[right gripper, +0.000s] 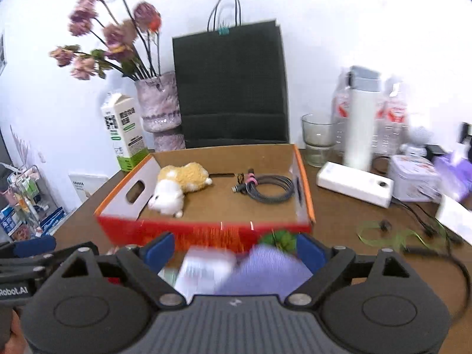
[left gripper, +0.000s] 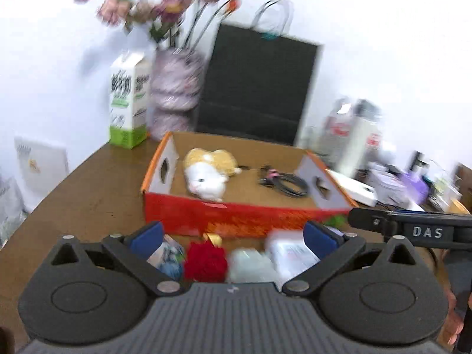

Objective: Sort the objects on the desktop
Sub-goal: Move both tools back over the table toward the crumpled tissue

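A red and orange cardboard box [left gripper: 236, 218] [right gripper: 206, 230] sits open on the brown table. Inside it lie a yellow and white plush toy [left gripper: 208, 177] [right gripper: 177, 185] and a coiled dark cable [left gripper: 283, 181] [right gripper: 265, 190]. My left gripper [left gripper: 233, 236] stands open in front of the box, above a red rose-like object [left gripper: 205, 261], a small printed pack [left gripper: 166, 255] and white packets [left gripper: 283, 253]. My right gripper [right gripper: 233, 249] is open too, above a white packet [right gripper: 203, 265], a purple item [right gripper: 265, 268] and a green sprig [right gripper: 278, 237]. Nothing is gripped.
Behind the box stand a milk carton [left gripper: 128, 103] [right gripper: 124, 129], a vase of dried flowers [left gripper: 175, 88] [right gripper: 159, 106] and a black paper bag [left gripper: 256, 88] [right gripper: 233, 88]. Right of it: a glass [right gripper: 318, 138], bottles [right gripper: 362, 118], a white power bank [right gripper: 354, 184], a tin [right gripper: 414, 180], cables [right gripper: 413, 212].
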Available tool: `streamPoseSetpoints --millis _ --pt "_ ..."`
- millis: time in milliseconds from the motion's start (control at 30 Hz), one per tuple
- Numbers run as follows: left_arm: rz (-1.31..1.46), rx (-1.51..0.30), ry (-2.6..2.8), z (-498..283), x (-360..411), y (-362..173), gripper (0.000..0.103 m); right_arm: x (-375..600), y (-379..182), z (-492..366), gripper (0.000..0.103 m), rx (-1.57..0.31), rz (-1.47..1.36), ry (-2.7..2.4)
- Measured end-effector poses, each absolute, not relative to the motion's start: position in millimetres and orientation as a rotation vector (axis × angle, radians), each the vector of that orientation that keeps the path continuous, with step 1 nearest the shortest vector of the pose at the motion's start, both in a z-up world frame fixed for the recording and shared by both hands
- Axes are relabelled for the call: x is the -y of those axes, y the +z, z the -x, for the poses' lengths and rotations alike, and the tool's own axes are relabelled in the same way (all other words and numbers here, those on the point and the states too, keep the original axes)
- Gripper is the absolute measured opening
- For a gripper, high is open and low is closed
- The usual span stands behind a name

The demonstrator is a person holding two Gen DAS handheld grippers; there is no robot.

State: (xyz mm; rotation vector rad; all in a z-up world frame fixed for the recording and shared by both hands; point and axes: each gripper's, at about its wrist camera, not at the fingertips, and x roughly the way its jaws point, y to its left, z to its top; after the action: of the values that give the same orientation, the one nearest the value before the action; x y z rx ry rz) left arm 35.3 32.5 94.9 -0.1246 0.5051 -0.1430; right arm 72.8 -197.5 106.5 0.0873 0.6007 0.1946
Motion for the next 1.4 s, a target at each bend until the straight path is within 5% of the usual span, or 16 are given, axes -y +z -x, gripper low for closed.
streamPoseSetpoints --millis 267,600,1400 --pt "0.054 -0.378 -0.118 66 -28 63 0.103 224 60 44 0.092 -0.509 -0.170 0.142" --pt "0.092 -0.390 -0.148 104 -31 26 0.103 210 24 118 0.092 -0.477 -0.150 0.184" --pt "0.157 -0.621 -0.148 80 -44 -8 0.103 204 1 107 0.092 -0.526 -0.107 0.161"
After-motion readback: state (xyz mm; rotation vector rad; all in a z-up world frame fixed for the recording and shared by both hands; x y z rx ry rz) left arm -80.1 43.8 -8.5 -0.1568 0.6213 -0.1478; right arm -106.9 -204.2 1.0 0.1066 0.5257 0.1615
